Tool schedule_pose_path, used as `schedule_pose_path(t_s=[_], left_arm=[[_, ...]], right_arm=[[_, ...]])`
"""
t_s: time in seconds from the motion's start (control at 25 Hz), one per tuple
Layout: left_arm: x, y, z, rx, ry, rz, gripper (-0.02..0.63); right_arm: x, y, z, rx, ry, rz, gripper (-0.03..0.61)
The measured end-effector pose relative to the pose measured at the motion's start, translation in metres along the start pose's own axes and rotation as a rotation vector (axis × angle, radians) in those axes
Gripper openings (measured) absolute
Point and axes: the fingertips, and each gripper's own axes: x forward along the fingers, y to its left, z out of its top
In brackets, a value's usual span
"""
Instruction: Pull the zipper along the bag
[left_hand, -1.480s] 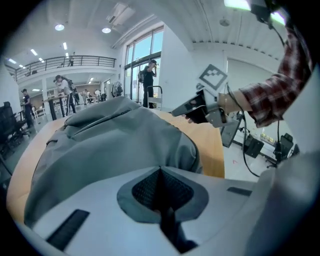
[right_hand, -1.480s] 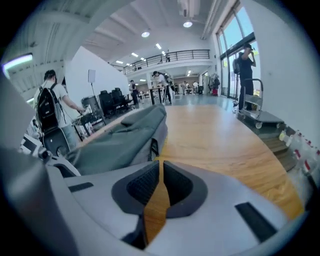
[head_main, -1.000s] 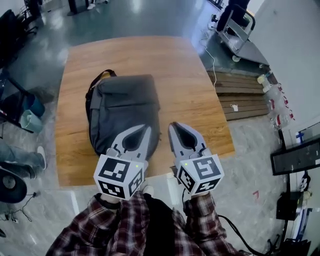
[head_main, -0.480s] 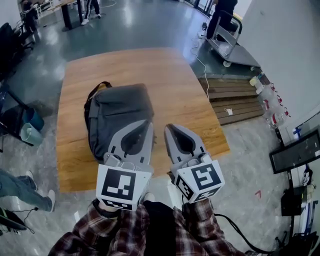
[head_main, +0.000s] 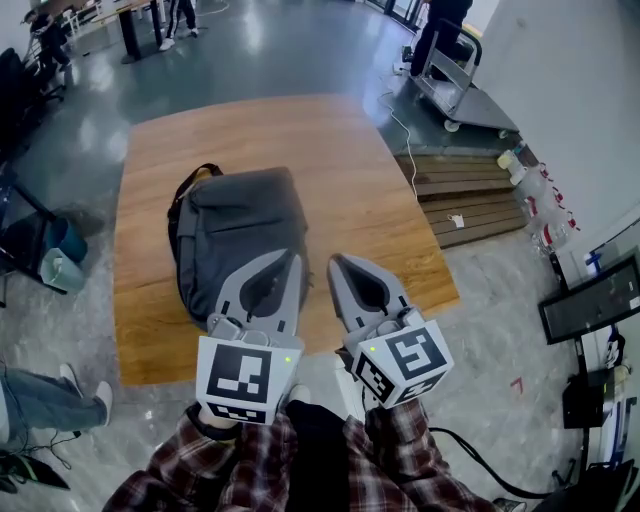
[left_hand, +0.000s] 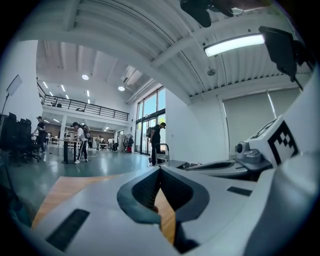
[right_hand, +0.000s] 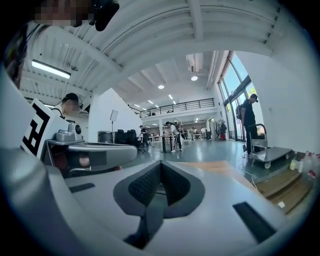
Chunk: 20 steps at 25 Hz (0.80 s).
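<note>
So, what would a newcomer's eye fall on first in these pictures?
The dark grey fabric backpack lies flat on the left half of the light brown wooden table. Nearer, two grey plastic grippers are held side by side, the left gripper above the backpack's near end, the right gripper beside it, both shut and empty.

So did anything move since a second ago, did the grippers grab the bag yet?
Hardly. The left hand-held gripper twisted a little, so its marker cube now shows one flat face. Nothing was grabbed or let go: it and the right hand-held gripper are both shut and empty. The grey bag lies in the same spot on the wooden table.
</note>
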Motion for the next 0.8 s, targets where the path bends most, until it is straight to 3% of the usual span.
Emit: schedule_pose_path(t_s=[0.8], left_arm=[[-0.001, 0.017, -0.009, 0.019, 0.032, 0.051, 0.008]], right_arm=[[0.016, 0.009, -0.004, -0.014, 0.007, 0.038, 0.011]])
